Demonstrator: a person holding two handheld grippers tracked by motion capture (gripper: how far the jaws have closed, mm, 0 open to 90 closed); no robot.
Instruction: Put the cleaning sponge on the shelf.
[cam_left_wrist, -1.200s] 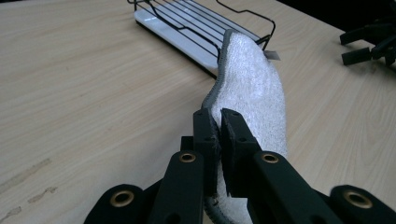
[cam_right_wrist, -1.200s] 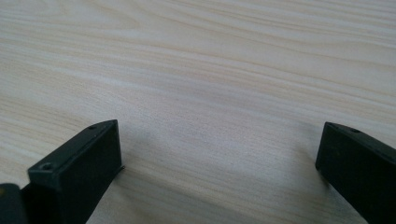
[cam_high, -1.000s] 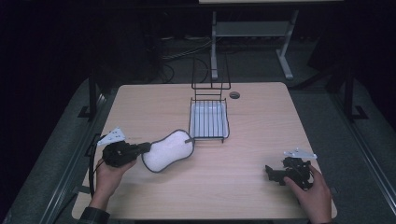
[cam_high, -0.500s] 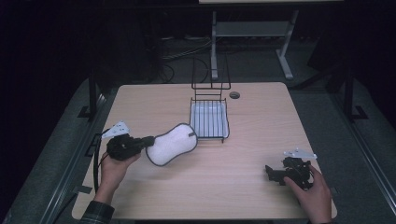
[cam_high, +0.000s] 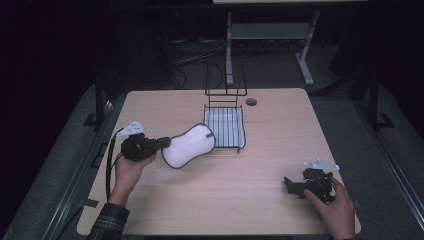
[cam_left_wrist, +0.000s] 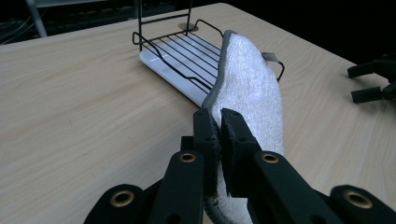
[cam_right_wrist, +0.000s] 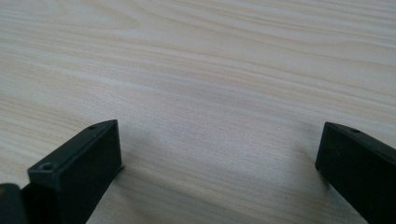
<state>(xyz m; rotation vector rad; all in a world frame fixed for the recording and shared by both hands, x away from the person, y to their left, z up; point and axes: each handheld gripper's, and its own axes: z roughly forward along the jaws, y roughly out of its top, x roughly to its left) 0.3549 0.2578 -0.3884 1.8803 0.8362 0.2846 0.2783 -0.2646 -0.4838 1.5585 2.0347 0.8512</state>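
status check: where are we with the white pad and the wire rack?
Done: the left gripper is shut on the white pad, gripping its grey-trimmed edge, and has it lifted beside the wire rack. In hand: carrying, apparently toward the rack. Left: pad isn't in the rack yet. The right gripper sits open and idle on the table.

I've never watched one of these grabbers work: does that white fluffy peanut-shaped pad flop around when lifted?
The white terry pad with grey edging probably holds its shape fairly well: pinched at one end by the left gripper, it stands out with little droop. It likely weighs little. The fuzzy pile should resist slipping.
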